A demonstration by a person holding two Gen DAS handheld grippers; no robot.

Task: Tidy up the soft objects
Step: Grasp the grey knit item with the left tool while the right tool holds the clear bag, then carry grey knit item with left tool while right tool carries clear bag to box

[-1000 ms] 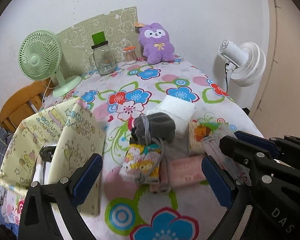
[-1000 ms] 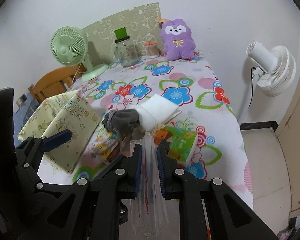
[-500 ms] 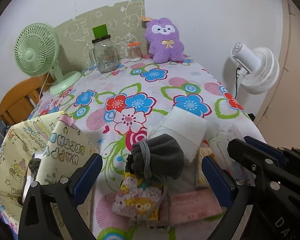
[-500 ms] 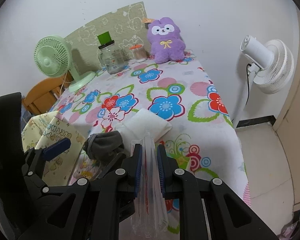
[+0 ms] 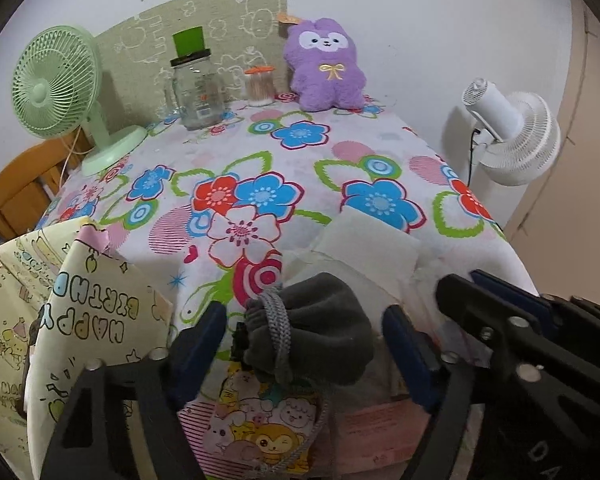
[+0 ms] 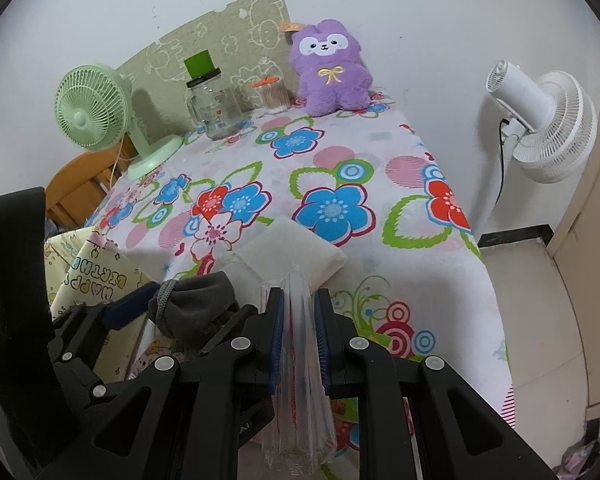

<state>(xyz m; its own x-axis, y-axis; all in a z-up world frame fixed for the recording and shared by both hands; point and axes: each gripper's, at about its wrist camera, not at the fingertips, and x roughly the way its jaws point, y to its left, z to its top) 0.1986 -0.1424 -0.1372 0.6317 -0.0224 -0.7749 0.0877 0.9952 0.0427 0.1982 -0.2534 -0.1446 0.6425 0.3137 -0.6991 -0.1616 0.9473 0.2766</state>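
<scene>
My left gripper (image 5: 300, 344) is open, its blue pads on either side of a grey drawstring pouch (image 5: 312, 340), which lies on a cartoon-print packet (image 5: 268, 436) at the table's near edge. The pouch also shows in the right wrist view (image 6: 196, 312). My right gripper (image 6: 300, 316) is shut on a clear plastic bag (image 6: 300, 380) that hangs down between its fingers. A white tissue pack (image 5: 376, 248) lies just behind the pouch. A purple plush bunny (image 5: 324, 64) sits upright at the far edge against the wall.
A yellow "Happy Birthday" gift bag (image 5: 92, 320) stands at the near left. A green desk fan (image 5: 56, 84), a glass jar (image 5: 198, 88) and a toothpick jar (image 5: 260, 86) stand at the back. A white floor fan (image 6: 540, 120) is right of the flowered table (image 5: 260, 168).
Both grippers have moved forward and lower toward the pile. The left gripper's pads have narrowed around the grey pouch. The right gripper still holds the plastic bag.
</scene>
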